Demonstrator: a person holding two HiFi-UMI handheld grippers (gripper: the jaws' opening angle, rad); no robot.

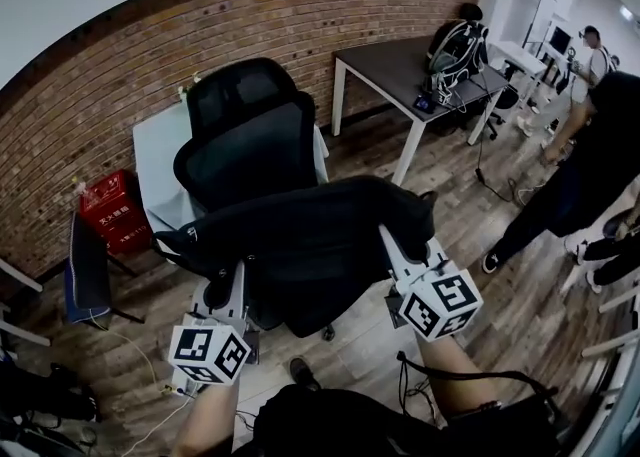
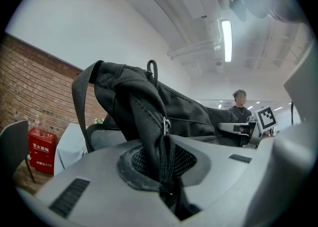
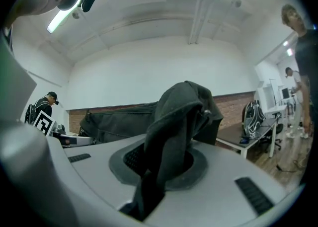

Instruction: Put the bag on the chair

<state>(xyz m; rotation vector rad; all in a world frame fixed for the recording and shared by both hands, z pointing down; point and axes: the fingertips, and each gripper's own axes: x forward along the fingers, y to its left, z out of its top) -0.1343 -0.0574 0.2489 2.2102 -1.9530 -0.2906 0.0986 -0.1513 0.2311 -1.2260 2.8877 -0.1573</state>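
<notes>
A black fabric bag (image 1: pixel 300 235) hangs stretched between my two grippers, just above and in front of the seat of a black office chair (image 1: pixel 245 135). My left gripper (image 1: pixel 238 270) is shut on the bag's left end; in the left gripper view the bag (image 2: pixel 149 107) is pinched by a zippered fold between the jaws. My right gripper (image 1: pixel 388 243) is shut on the bag's right end, where bunched bag (image 3: pixel 174 116) cloth fills the jaws. The bag hides most of the chair's seat.
Behind the chair a pale table (image 1: pixel 160 150) stands against a brick wall (image 1: pixel 130 55). A red box (image 1: pixel 115 210) sits on the floor at left. A dark desk (image 1: pixel 400 70) with a backpack (image 1: pixel 455 45) is at back right. People (image 1: pixel 590 145) stand at right.
</notes>
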